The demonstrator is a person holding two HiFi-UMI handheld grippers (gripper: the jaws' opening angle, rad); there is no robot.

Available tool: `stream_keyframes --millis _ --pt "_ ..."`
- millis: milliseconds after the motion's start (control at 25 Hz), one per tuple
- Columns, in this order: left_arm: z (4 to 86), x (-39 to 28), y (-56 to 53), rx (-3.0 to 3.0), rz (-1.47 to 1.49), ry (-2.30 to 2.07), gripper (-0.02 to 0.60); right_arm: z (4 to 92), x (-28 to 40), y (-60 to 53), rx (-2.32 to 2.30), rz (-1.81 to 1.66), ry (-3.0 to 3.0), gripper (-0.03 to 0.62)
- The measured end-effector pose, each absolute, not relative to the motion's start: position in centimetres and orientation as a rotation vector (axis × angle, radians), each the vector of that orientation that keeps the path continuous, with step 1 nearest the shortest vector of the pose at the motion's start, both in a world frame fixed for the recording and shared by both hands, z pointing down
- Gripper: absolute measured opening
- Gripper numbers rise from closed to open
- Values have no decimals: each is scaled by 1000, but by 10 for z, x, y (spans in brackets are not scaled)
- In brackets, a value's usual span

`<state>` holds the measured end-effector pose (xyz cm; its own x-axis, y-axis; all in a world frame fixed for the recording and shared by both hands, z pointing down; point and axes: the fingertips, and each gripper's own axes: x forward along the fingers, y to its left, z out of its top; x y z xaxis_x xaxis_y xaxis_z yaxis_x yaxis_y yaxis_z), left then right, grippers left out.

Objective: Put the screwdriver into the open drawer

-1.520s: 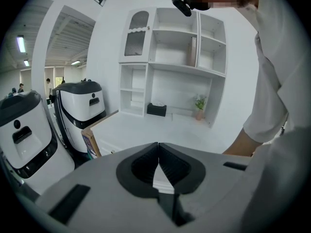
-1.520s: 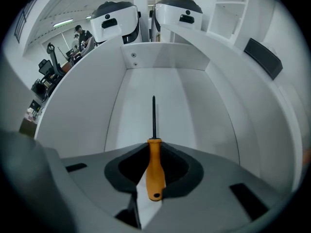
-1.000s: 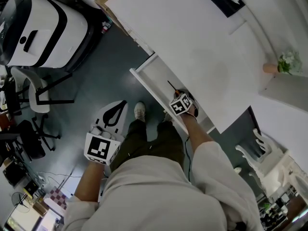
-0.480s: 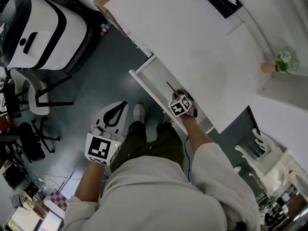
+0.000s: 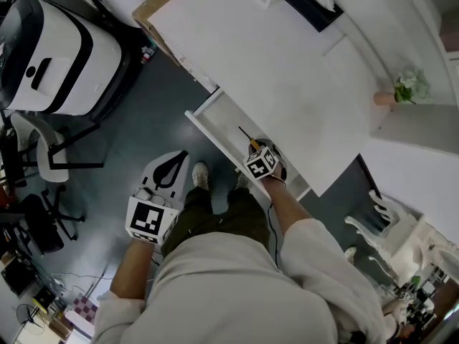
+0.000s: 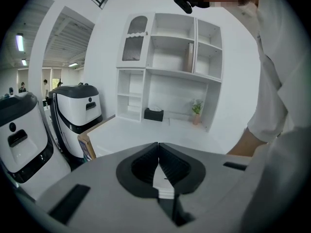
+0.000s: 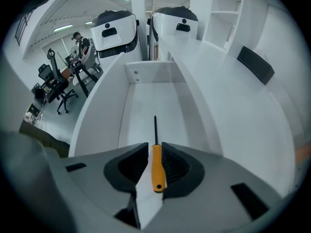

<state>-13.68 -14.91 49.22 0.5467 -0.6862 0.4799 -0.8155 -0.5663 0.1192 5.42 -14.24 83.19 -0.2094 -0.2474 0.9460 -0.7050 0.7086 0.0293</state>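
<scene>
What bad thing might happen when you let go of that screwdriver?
The right tongs pinch the screwdriver only by its orange handle, so it might tip or slip early. The drawer is narrow, with the desk edge close beside it; the tongs might bump that.

My right gripper (image 5: 252, 147) is reached forward on an almost straight arm, its jaws pinched on the orange handle of the screwdriver (image 7: 156, 171). My left gripper (image 5: 179, 158) hangs low beside my left leg — jaws pressed together with nothing between them.
</scene>
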Motion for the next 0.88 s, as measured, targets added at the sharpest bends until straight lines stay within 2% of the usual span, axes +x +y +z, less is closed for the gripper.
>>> stream_keyframes --millis 880 --pt "446 -86 -150 2649 431 -1112 5 668 65 -141 1069 463 -2022 78"
